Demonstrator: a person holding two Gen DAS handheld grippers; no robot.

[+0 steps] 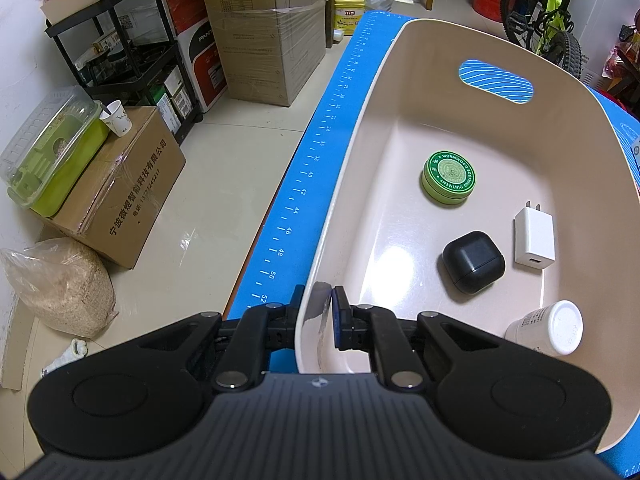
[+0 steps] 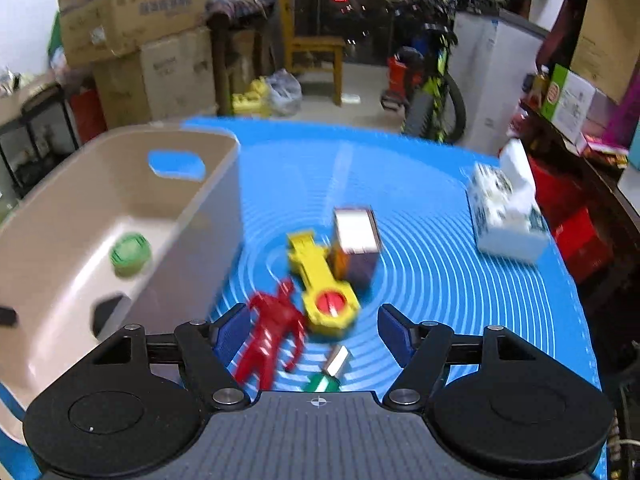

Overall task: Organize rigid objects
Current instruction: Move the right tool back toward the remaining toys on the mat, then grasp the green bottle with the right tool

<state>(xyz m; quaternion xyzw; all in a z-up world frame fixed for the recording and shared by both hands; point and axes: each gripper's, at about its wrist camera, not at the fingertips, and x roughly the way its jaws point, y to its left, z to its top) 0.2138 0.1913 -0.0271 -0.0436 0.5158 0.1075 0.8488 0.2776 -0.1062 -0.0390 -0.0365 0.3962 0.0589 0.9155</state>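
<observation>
Two grippers appeared, one per wrist view. Left gripper [image 1: 316,300]: its jaws stood almost closed, clamped on the near wall of the beige tub [image 1: 404,34], one finger outside the wall and one inside. Ahead of these jaws, on the tub floor, lay four items: a green round tin [image 1: 449,179] farthest off, a black rounded case [image 1: 473,262] nearer and to the right, a white plug adapter [image 1: 535,237] just right of the case and apart from it, and a white bottle [image 1: 547,327] on its side, level with the jaws and well to their right. The tub rested on a blue mat [image 1: 316,160] with a ruler printed along its edge.

Right gripper [image 2: 313,326]: its jaws stood wide, with nothing pressed between the pads. Between and below the open fingers lay a red toy figure [image 2: 272,334], close to the left finger. Just ahead of the gap sat a yellow toy [image 2: 320,280], and beyond it a small box [image 2: 356,246] touching the toy's far end. A small green-and-white object [image 2: 330,372], blurred, lay nearest the camera. A tissue box [image 2: 506,212] stood far right of the jaws; the tub lay to their left.
</observation>
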